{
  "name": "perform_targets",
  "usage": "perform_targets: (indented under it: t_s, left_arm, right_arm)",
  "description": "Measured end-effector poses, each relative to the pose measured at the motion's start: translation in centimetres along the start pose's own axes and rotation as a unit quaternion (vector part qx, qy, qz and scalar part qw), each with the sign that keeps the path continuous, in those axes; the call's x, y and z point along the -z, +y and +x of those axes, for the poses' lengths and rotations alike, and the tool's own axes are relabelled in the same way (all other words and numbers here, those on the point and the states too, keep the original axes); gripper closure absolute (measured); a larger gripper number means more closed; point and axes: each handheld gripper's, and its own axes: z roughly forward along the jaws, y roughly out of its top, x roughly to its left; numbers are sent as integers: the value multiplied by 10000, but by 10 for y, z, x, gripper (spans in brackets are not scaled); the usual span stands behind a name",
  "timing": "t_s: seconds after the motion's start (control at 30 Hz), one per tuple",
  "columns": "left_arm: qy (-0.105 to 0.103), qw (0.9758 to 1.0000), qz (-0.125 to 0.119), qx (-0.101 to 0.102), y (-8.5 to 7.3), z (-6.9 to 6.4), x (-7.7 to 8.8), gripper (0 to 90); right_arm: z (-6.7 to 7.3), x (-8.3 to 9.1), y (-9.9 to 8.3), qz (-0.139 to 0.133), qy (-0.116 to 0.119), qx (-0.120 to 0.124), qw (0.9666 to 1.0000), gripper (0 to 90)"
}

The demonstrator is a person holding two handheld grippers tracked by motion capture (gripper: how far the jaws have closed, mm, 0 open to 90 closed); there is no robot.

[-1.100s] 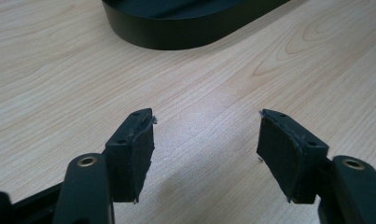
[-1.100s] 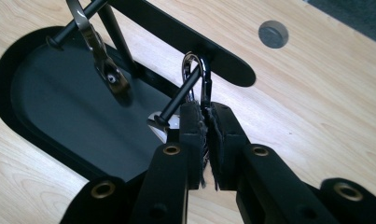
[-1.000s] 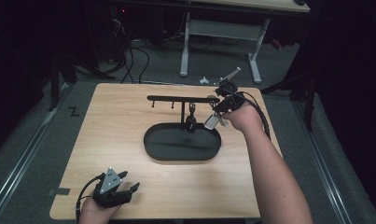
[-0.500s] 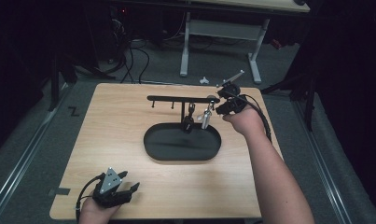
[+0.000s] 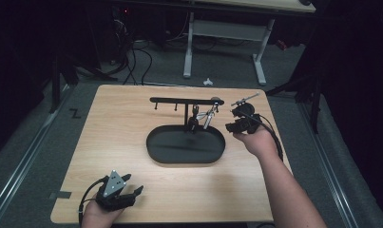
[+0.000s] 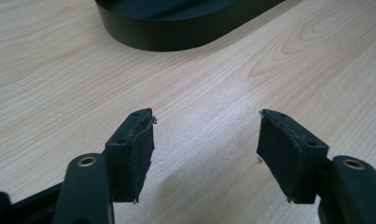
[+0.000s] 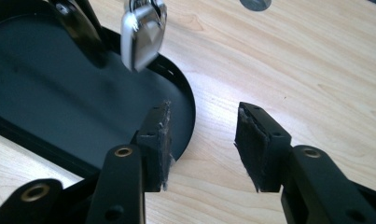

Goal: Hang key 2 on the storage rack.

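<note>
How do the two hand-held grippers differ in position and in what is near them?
The left hand-held gripper rests near the table's front edge, far from the black tray; the right hand-held gripper is beside the tray's right end, close to the hanging silver padlock. The right's jaws have just been opening, with nothing between them. Both are open and hold nothing.

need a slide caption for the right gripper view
Right tool, jaws just opened and empty, beside the black oval tray, with a silver padlock hanging above the tray's rim.

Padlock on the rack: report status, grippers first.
Right gripper open, jaws just opened, nothing between them. Left gripper open, idle on table. Silver padlock hangs from rack over black tray. Nothing in the way.
</note>
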Motion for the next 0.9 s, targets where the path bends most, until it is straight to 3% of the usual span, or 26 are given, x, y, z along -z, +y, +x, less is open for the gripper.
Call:
perform_targets:
  t_s: [0.2, 0.6, 0.7, 0.9]
  left_arm:
    - [7, 10000, 8, -4, 0, 0, 0, 366]
    - [52, 9999, 109, -78, 1, 1, -5, 366]
    - [80, 9999, 84, 20, 0, 3, -5, 365]
    - [139, 9999, 99, 6, 1, 3, -6, 364]
  right_arm:
    - [-3, -11, -20, 8, -106, -166, 9998, 561]
    - [-5, -26, -82, -682, 246, -327, 9968, 361]
    - [-5, -28, -101, -825, 166, -296, 9960, 337]
    - [-5, -36, -148, -1233, -23, -177, 9922, 270]
